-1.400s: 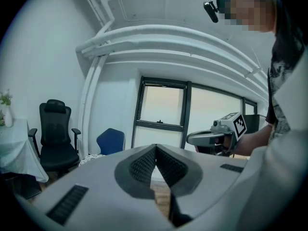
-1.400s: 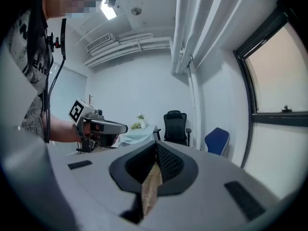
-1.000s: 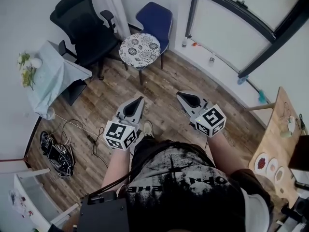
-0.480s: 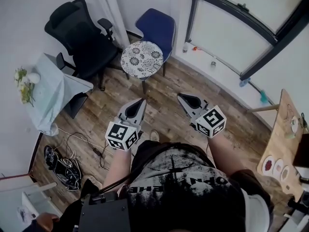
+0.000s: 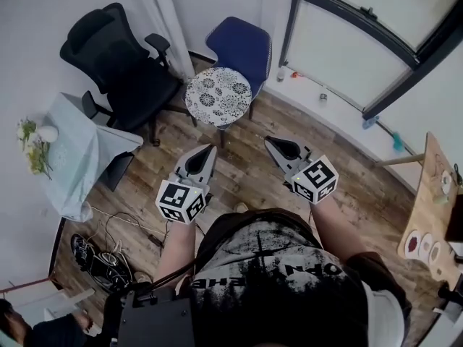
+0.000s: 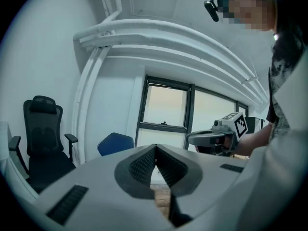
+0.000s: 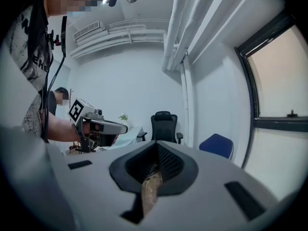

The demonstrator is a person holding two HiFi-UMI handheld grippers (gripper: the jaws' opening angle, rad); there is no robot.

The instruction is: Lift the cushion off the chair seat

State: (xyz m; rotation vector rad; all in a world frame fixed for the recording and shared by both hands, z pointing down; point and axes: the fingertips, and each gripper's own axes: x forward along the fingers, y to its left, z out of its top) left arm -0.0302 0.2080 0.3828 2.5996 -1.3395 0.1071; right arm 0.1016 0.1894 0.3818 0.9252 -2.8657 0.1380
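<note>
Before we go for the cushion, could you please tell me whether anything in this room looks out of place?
Nothing looks spilled or broken. The round cushion sits flat on the blue chair. The one untidy spot is a tangle of cables on the floor at the left, near the cloth-covered table.

The only lettering stands on the person's dark T-shirt (image 5: pixel 275 266): large white printed letters, upside down in the head view and too broken by the folds to read as words. The marker cube (image 5: pixel 179 201) of the left tool (image 5: pixel 209 150) and the marker cube (image 5: pixel 316 179) of the right tool (image 5: pixel 270 142) bear black-and-white square code patterns, without letters or numbers.
</note>
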